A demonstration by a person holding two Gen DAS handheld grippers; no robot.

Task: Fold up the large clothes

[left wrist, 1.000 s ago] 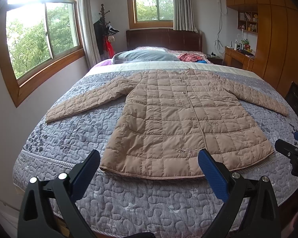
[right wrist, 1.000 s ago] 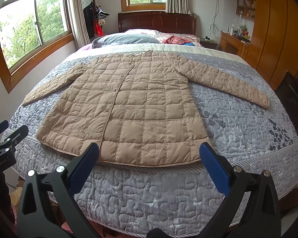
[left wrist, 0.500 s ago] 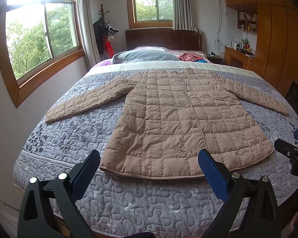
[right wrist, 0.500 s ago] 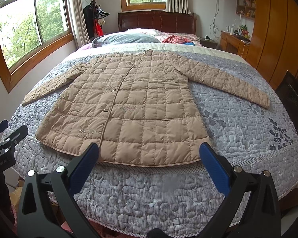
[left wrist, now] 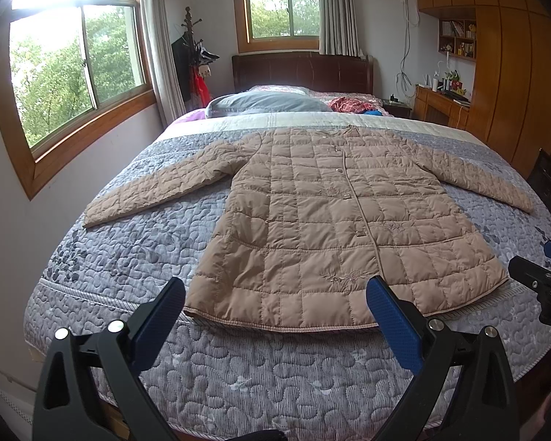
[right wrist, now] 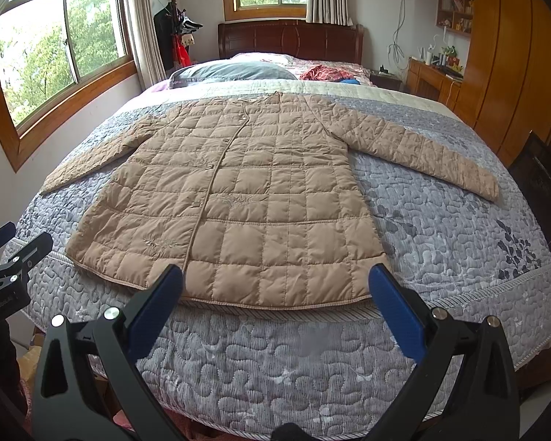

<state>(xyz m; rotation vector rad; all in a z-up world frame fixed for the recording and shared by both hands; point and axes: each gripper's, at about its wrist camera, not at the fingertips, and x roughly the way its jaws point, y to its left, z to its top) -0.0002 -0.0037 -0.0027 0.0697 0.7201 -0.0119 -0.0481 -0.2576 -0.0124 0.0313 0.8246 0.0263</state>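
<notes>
The tan quilted coat [left wrist: 334, 220] lies flat and face up on the bed [left wrist: 238, 375], hem near, collar far, its 2 sleeves spread left and right, so every edge is reachable for a first fold. Left tongs [left wrist: 275, 305] and right tongs [right wrist: 275, 290] hang near the hem, both spread apart and empty, probably poised to grip it.

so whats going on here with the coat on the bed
A person holds a gripper in each hand at the foot of the bed, about to fold a tan quilted coat. The coat lies flat, front up and buttoned, with both sleeves spread out to the sides. The left gripper and right gripper both hover short of the hem with jaws wide open, holding nothing. No fold has been made yet.
</notes>
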